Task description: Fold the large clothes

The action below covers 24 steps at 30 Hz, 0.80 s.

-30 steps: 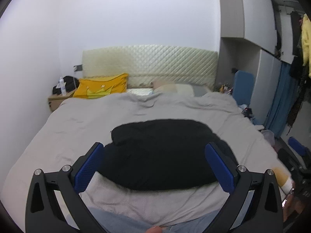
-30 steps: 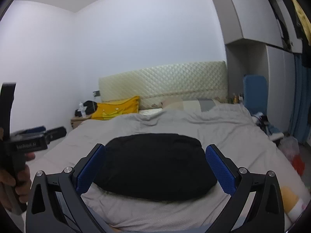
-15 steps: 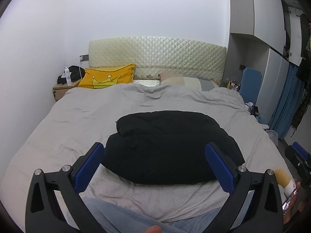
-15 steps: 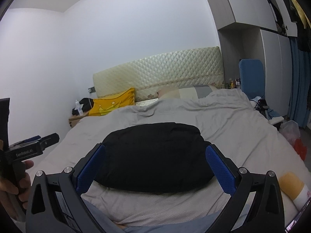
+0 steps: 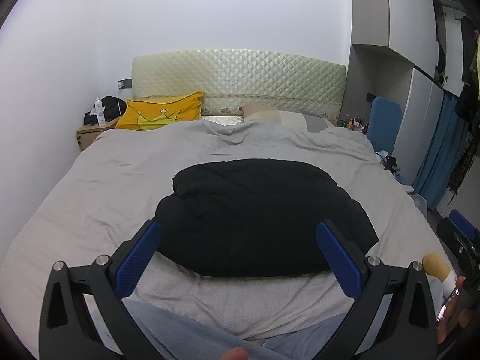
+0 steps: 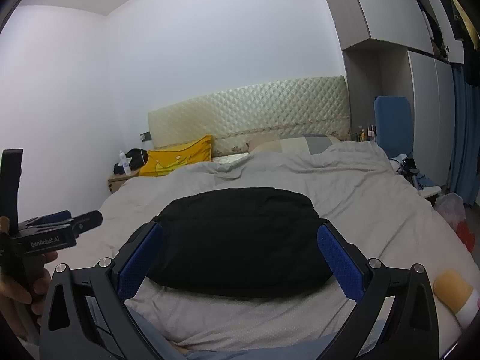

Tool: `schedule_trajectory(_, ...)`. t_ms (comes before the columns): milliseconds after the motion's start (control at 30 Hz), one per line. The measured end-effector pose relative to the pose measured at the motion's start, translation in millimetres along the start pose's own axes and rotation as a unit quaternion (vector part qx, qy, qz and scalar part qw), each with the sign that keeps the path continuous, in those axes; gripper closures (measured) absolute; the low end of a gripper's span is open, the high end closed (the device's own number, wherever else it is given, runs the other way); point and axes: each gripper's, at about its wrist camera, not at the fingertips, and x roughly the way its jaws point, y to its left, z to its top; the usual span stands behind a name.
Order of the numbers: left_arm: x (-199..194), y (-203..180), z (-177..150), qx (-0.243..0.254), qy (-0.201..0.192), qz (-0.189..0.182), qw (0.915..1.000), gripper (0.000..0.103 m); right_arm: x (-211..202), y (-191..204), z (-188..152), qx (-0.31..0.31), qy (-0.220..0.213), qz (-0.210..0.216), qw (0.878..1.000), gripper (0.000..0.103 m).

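A bulky black garment lies folded into a thick mound on the grey bed cover, near the foot of the bed. My left gripper hovers open in front of it, its blue pads wide apart with nothing between them. In the right wrist view the same black garment sits ahead of my right gripper, which is also open and holds nothing. The left gripper shows at that view's left edge, held by a hand.
A yellow crown pillow and a striped pillow lean at the quilted headboard. A nightstand with a bottle stands far left. A yellow-capped bottle lies at the bed's right front corner. Wardrobes and hanging clothes fill the right side.
Both grippers stayed open. The left wrist view has levelled out, and the right wrist view has shifted slightly, so the garment sits a little lower and nearer in it.
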Motion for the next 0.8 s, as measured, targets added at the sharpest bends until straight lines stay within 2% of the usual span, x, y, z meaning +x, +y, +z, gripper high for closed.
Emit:
schedule_trajectory(367, 9.7, -3.3, -7.8, 0.012, -0.007, -0.011, 0.9998, 0.000, 9.6, 0.2, -13.2, -0.014, -0.003, -0.009, 1.000, 0.000)
schedule_trajectory(567, 7.6, -4.6, -9.4, 0.002, -0.004, -0.022, 0.9998, 0.000, 7.4, -7.2, -13.2, -0.003, -0.005, -0.022, 1.000, 0.000)
schedule_trajectory(800, 7.6, -12.8, -0.5, 0.003, 0.002, -0.026, 0.9997, 0.000, 3.1, -8.7, -13.2, -0.002, -0.003, -0.026, 1.000, 0.000)
